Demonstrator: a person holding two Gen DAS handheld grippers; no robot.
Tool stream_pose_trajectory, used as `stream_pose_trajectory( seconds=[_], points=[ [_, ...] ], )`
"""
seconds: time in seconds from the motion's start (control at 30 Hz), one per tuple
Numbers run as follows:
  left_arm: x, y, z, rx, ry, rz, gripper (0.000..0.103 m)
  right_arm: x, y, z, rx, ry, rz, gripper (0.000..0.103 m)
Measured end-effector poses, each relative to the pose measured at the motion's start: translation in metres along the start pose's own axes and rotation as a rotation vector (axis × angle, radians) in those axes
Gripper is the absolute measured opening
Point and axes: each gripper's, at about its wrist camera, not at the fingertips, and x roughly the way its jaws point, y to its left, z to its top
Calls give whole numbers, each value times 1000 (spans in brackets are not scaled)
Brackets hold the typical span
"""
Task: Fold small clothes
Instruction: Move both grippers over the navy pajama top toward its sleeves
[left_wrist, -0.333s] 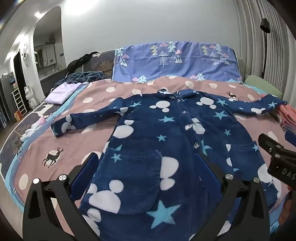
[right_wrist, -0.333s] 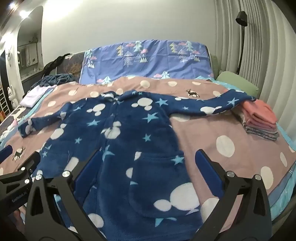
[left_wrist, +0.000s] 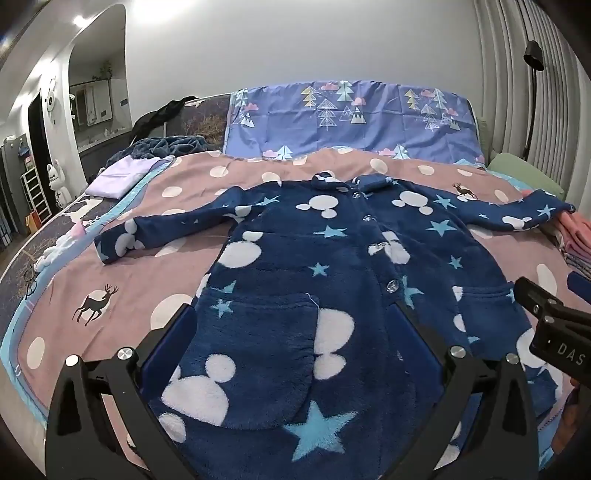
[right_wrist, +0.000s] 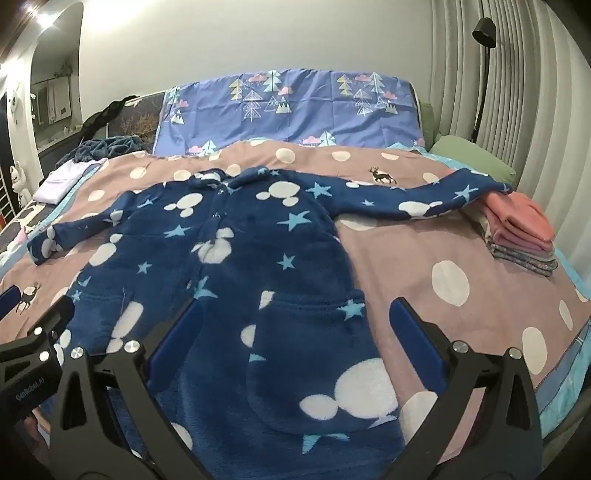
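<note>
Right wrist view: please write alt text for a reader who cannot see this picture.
A dark blue fleece robe with white shapes and pale stars lies spread flat, sleeves out, on a pink dotted blanket. The open right hand-held gripper hovers over its hem. Folded clothes are stacked at the right, under one sleeve's cuff.

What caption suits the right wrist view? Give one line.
Open right gripper above a spread navy fleece coat on the bed.

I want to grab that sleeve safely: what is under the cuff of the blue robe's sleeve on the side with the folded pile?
The cuff rests on the pink top piece of the folded stack; whatever the sleeve covers there is hidden.
</note>
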Motion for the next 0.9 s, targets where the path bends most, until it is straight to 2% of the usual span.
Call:
stream_pose_trajectory(
  seconds=[0.23,0.43,0.9],
  points=[
    [12,1,7,58,10,-14,102,0,5,-5,-11,41,0,101],
    [24,-3,6,76,69,-109,102,5,7,-1,-16,26,-2,101],
    [38,-2,6,55,77,-85,102,18,8,3,-17,19,-16,101]
  ],
)
